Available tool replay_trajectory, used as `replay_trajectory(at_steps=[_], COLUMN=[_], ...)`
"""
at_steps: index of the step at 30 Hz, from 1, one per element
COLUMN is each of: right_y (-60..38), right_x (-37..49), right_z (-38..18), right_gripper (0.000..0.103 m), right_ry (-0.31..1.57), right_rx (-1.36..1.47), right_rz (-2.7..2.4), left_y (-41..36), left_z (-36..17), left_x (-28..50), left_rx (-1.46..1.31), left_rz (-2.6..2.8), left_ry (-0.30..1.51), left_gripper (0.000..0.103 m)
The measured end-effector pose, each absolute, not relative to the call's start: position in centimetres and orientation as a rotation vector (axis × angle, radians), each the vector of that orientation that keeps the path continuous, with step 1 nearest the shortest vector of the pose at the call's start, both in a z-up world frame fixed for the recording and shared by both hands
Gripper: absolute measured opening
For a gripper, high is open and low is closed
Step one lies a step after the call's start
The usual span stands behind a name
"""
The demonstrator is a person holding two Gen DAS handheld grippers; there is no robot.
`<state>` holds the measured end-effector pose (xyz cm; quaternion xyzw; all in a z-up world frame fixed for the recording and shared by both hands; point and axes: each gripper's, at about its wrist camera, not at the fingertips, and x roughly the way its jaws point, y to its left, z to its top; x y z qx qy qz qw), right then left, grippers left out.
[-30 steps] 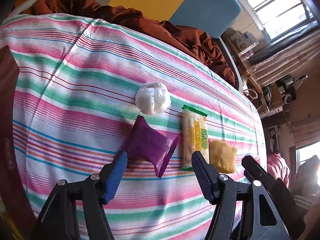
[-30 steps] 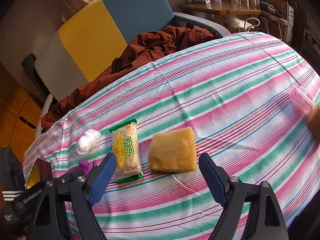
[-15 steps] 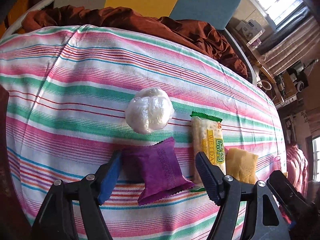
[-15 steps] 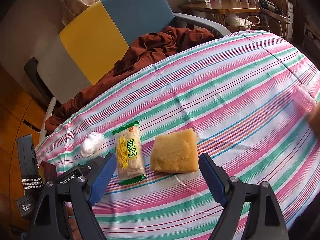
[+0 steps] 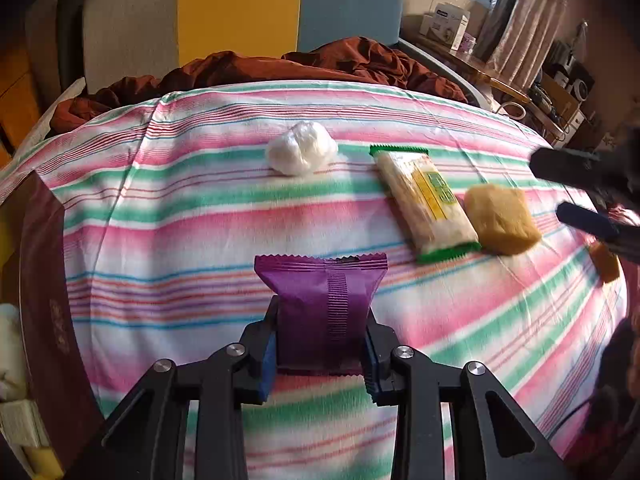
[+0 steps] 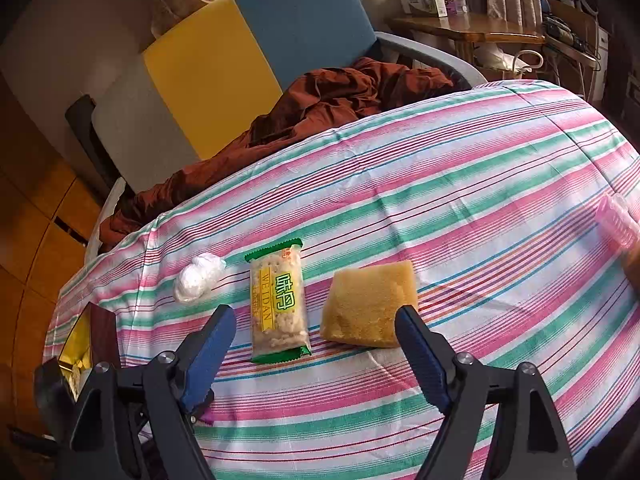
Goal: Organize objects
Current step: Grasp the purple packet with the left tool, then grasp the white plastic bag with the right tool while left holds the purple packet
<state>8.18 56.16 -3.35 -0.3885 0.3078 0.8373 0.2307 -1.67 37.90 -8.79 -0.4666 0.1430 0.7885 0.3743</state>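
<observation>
Four snacks; purple packet (image 5: 324, 304) perhaps lifted.

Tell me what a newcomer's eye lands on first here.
First, the purple snack packet clamped between the jaws of the left gripper, low in the left wrist view over the striped tablecloth. Then the row beyond it: a white wrapped ball, a green-edged cracker pack and a yellow cake square, with the right gripper, jaws closing on nothing, above the last two.
</observation>
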Motion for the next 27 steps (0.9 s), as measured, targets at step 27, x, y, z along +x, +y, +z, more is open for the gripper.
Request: replay_trajectory(at_steps=[27], right_y=[56.9], right_x=[7.8], right_z=[-3.2], right_gripper=[0.070], right_ry=[0.856], right_rx=[-1.005], right_rz=[2.351], left_y=[35.0], left_z=[-10.1], left_x=[3.0], left_rx=[-0.907], left_rz=[2.057], left_ry=[0.433], left_gripper=[0.034])
